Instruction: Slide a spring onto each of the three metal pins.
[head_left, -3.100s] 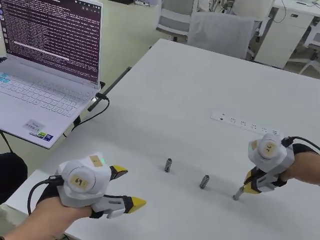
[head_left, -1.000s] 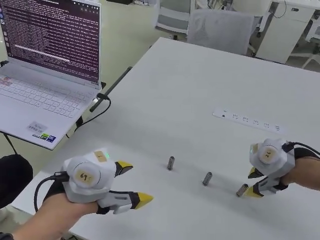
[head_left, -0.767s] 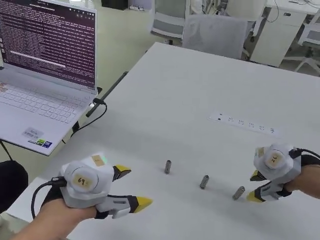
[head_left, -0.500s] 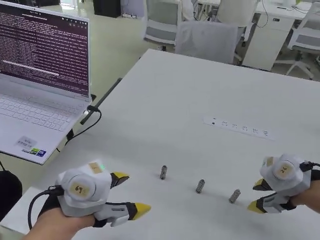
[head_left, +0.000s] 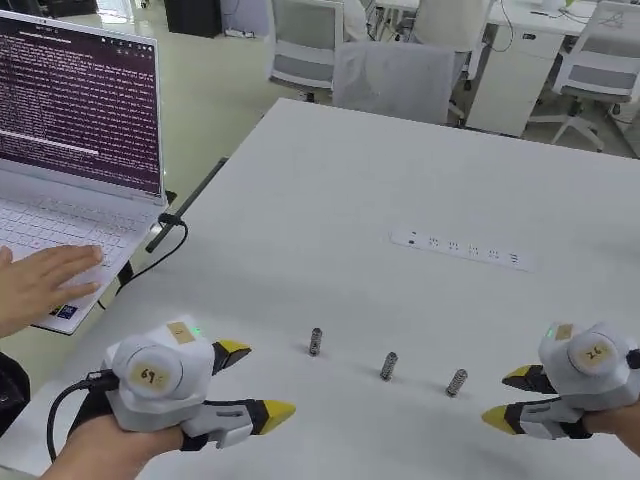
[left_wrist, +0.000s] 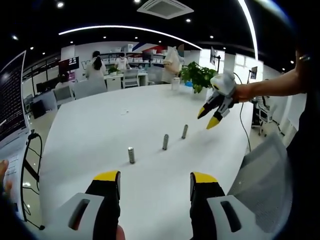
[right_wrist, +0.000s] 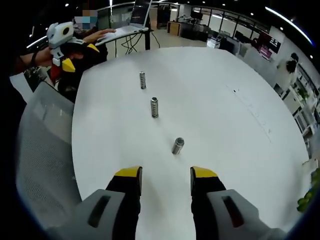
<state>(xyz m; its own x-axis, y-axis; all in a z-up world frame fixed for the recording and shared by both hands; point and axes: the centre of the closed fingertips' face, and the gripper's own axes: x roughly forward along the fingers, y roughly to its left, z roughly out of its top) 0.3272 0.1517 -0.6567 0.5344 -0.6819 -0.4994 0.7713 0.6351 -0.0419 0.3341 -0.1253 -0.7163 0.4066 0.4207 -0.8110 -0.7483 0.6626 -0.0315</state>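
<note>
Your left tongs (head_left: 258, 380) and right tongs (head_left: 500, 397) are both released, gripping nothing, at the near edge of the surface (head_left: 350, 200). Between them 3 springs stand upright in a row: the left spring (head_left: 316, 341), the middle spring (head_left: 389, 366) and the right spring (head_left: 457, 382)

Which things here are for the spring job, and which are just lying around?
For the job:
- left spring, middle spring and right spring, all upright in a row
- left tongs and right tongs, both open

Just lying about:
- laptop
- power strip
- grey chair
</note>
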